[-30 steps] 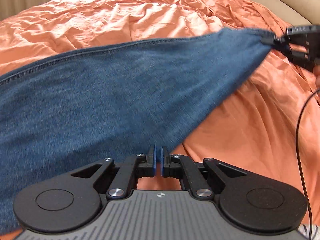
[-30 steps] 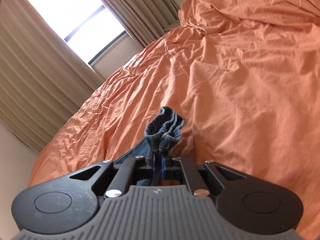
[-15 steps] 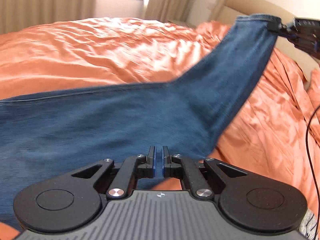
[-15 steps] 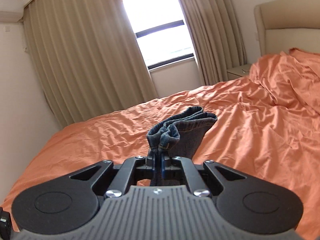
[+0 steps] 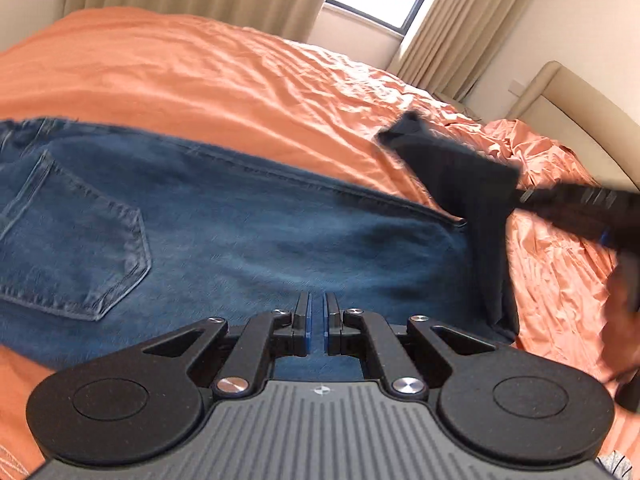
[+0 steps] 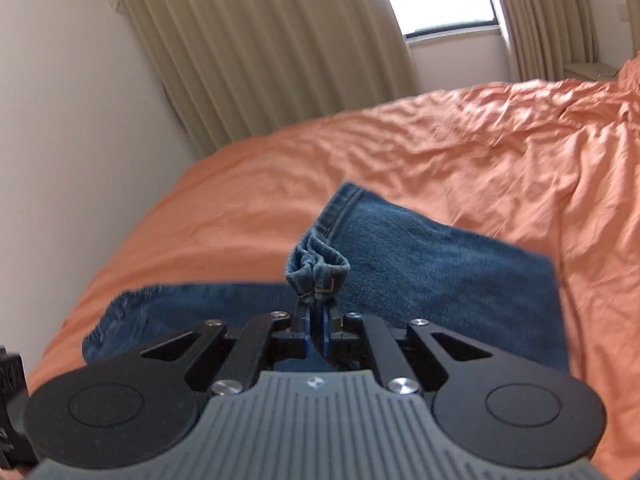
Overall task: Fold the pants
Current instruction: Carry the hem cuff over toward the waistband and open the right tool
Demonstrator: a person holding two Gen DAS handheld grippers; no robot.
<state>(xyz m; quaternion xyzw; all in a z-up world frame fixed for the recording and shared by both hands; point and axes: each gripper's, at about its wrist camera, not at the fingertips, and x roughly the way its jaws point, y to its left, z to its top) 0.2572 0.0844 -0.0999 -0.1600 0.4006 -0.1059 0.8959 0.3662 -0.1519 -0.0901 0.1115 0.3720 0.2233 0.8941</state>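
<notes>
Right gripper (image 6: pixel 316 330) clamped on jeans (image 5: pixel 248 240) hem (image 6: pixel 318 270), waistband end lies far left along bed (image 5: pixel 200 68); left gripper (image 5: pixel 316 330) closed, grip unclear.

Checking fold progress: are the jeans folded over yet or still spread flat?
Partly folded. The right hand-held gripper pinches the bunched leg hem, carried back over the jeans lying on the orange bedspread; the hem is not yet laid down.

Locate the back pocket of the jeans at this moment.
In the left wrist view the back pocket lies face up at the far left, on the jeans spread across the orange bedcover, left of the left gripper.
</notes>
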